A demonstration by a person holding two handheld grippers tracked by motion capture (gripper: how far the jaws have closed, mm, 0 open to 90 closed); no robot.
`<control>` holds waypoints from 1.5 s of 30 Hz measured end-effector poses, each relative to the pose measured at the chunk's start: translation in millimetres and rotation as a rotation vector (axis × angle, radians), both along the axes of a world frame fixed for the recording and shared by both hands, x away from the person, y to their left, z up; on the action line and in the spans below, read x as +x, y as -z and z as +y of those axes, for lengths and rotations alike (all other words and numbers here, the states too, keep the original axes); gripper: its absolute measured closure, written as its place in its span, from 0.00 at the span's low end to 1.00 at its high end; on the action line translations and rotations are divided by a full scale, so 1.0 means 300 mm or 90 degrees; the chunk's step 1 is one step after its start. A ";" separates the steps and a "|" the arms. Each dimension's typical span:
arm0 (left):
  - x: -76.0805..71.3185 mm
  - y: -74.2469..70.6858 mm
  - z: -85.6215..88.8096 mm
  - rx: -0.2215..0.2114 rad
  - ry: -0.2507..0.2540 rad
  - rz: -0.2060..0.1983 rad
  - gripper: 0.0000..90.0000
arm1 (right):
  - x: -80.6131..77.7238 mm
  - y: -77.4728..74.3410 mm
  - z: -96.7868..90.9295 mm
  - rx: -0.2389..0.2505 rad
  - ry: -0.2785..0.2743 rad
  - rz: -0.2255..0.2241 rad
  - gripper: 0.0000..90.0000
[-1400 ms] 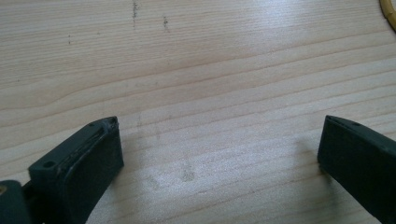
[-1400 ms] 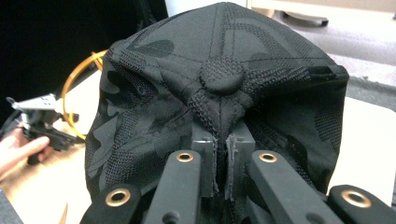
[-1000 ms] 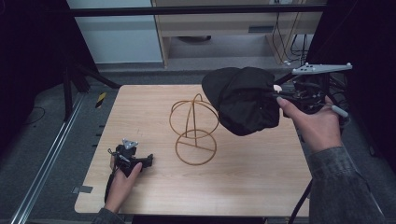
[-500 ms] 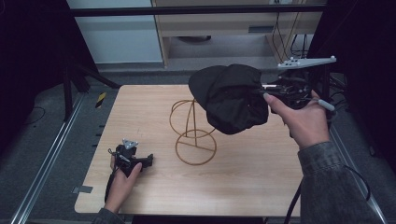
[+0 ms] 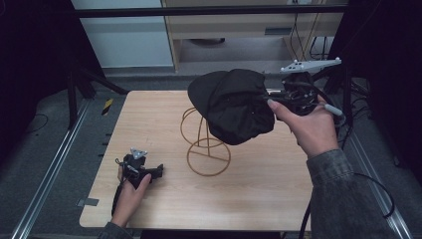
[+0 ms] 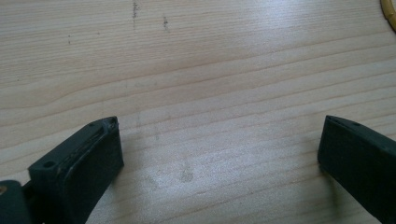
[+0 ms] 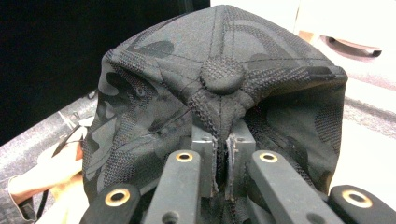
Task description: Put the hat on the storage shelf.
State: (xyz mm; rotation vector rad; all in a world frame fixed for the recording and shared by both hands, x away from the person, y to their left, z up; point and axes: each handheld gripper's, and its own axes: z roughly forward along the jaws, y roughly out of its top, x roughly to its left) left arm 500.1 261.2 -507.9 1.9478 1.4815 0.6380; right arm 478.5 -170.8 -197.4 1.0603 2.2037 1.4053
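Note:
A black cap point(image 5: 234, 104) hangs in the air over the top of a gold wire hat stand point(image 5: 206, 144) at the table's middle. My right gripper point(image 5: 271, 99) is shut on the cap's crown fabric; in the right gripper view the jaws pinch the cloth just below the top button point(image 7: 222, 74), with my right gripper point(image 7: 222, 154) closed tight. My left gripper point(image 5: 149, 172) rests on the table at the front left, held by a hand. In the left gripper view, my left gripper point(image 6: 219, 140) stands open over bare wood with nothing between its fingers point(image 6: 88, 154).
The wooden table point(image 5: 149, 114) has metal rails along its left and right sides. A cabinet and cables stand behind it. The stand's ring base point(image 5: 209, 162) lies on the table, and its edge point(image 6: 388, 9) shows at the left gripper view's top right.
My right gripper has carried the cap leftward, from right of the stand to over the stand's top. The left gripper has stayed still on the table.

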 end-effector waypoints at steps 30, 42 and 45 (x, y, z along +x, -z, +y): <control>0.000 0.000 -0.001 0.000 -0.001 -0.001 0.00 | 0.065 0.078 0.143 -0.030 -0.035 0.030 0.94; 0.000 0.000 -0.001 0.000 -0.001 0.000 0.00 | 0.082 0.094 0.160 -0.040 -0.037 0.032 0.94; 0.000 0.000 -0.001 0.000 -0.001 -0.001 0.00 | 0.084 0.099 0.167 -0.040 -0.041 0.032 0.94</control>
